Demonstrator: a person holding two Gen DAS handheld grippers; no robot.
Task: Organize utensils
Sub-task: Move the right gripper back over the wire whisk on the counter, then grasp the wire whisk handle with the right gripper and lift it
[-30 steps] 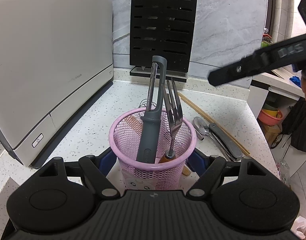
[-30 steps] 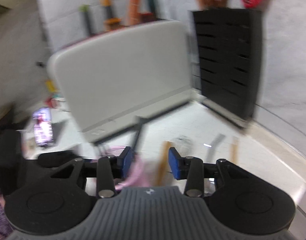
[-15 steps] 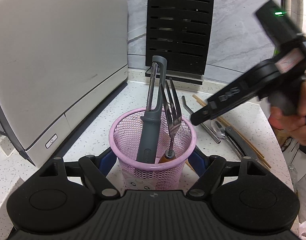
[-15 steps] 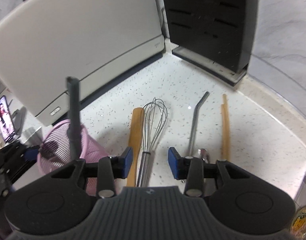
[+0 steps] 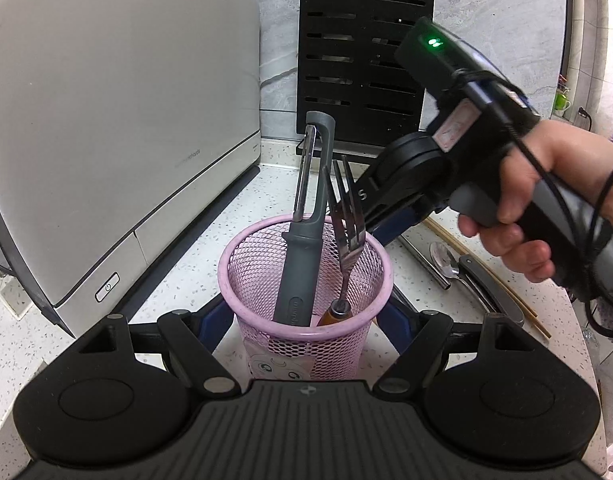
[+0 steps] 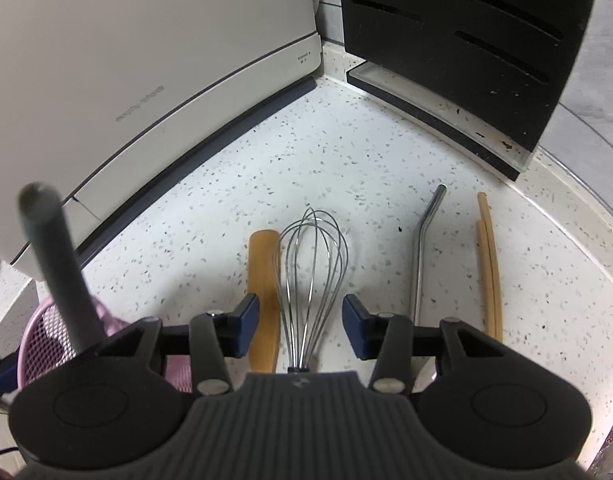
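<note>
My left gripper [image 5: 304,320] is shut on a pink mesh cup [image 5: 306,280] that holds a grey peeler [image 5: 306,220] and a fork [image 5: 346,216]. My right gripper [image 6: 300,320] is open, low over the counter, with a wire whisk [image 6: 312,264] lying between its fingers and a wooden handle [image 6: 262,280] just left of it. It also shows in the left wrist view [image 5: 390,216], behind the cup. The cup [image 6: 46,340] and peeler [image 6: 62,272] show at the left of the right wrist view.
A metal straw [image 6: 422,248] and chopsticks [image 6: 488,264] lie right of the whisk. A spoon [image 5: 446,258] and a knife [image 5: 490,288] lie at the right. A white appliance [image 5: 106,120] stands left, a black knife block [image 5: 362,64] at the back.
My right gripper has come down and forward over the whisk, close to the counter behind the cup. My left gripper still holds the cup in place.
</note>
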